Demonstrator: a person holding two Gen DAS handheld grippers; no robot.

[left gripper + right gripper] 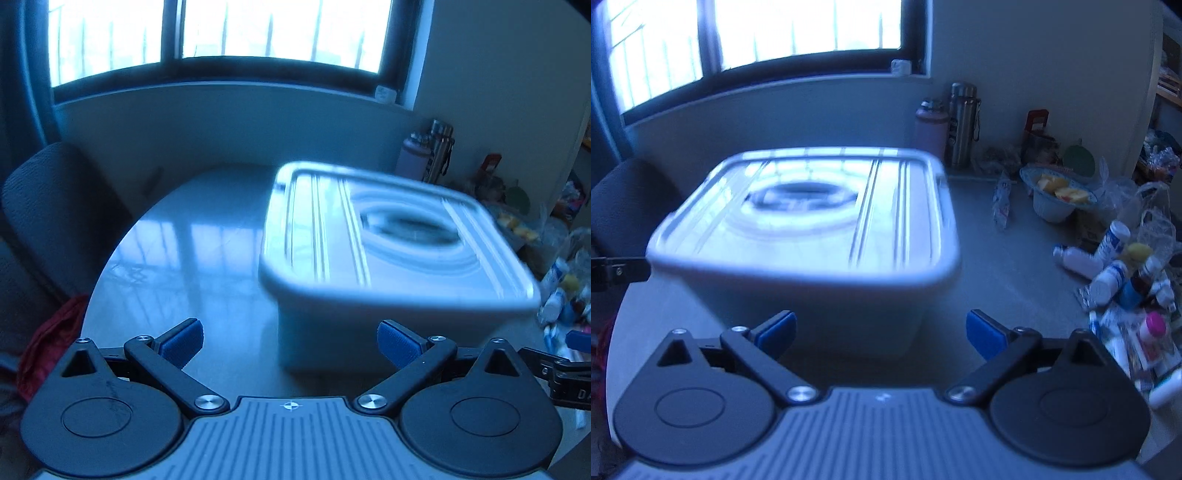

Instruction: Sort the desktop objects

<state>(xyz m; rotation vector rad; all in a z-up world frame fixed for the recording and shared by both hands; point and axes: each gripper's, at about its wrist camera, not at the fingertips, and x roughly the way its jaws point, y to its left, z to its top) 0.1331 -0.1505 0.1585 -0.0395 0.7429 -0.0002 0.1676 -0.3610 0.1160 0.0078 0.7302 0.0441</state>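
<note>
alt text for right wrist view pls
The open right tool faces a lidded white storage box, blurred, on a grey table. Small bottles and a bowl of fruit clutter the right side.

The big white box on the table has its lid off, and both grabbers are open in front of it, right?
Not quite. The white box has its lid on; the right wrist view shows the lid's flat top covering it. The rest holds: it sits on the table, and the left gripper and right gripper are both open before it.
</note>
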